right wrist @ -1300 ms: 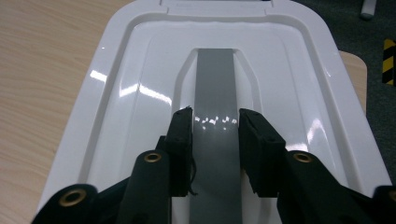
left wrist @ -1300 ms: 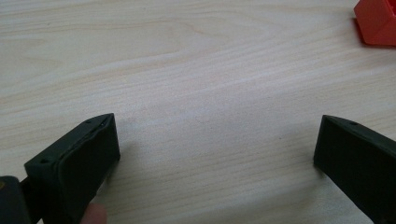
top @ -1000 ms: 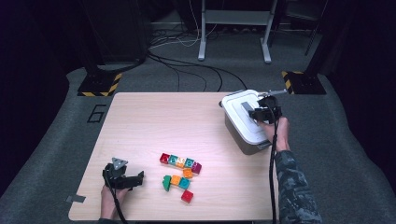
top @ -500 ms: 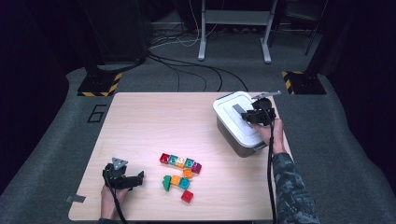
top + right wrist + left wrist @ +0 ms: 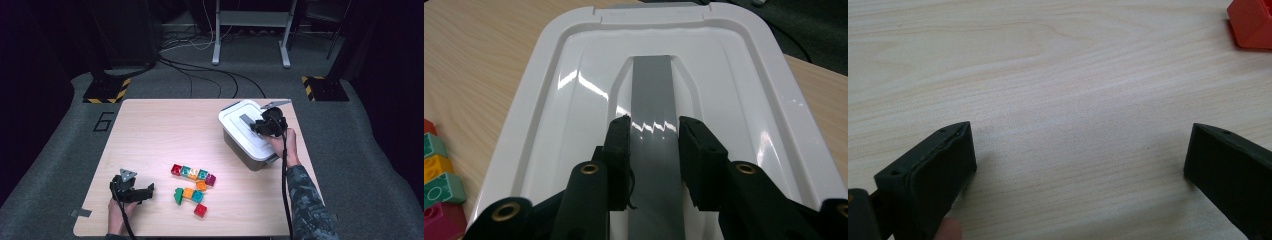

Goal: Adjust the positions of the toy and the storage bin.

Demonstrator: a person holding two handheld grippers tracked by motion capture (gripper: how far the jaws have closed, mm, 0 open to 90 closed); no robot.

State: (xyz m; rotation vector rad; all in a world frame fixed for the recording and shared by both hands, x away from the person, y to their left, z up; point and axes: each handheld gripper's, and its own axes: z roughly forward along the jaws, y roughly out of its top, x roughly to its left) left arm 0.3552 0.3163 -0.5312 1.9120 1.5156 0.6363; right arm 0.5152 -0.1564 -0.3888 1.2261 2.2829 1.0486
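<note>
A grey bin with a white lid [image 5: 239,122] stands at the right of the wooden table [image 5: 160,130]. My right gripper [image 5: 258,125] sits on top of it, its jaws shut on the lid's grey handle strip [image 5: 651,85]; the right gripper view shows both pads [image 5: 619,145] pressed against the strip's sides over the glossy lid [image 5: 734,90]. My left gripper [image 5: 145,191] rests at the table's front left, open, with bare wood between its jaws [image 5: 1080,145].
A cluster of coloured bricks [image 5: 192,173] lies at the table's front middle, with a red brick [image 5: 200,210] nearest the front edge. A red brick's corner [image 5: 1250,22] lies ahead of the left jaws. Cables and stands occupy the floor beyond.
The bin with my right gripper on its handle has slid to the left, toward the table's middle. The left gripper has stayed where it was.
</note>
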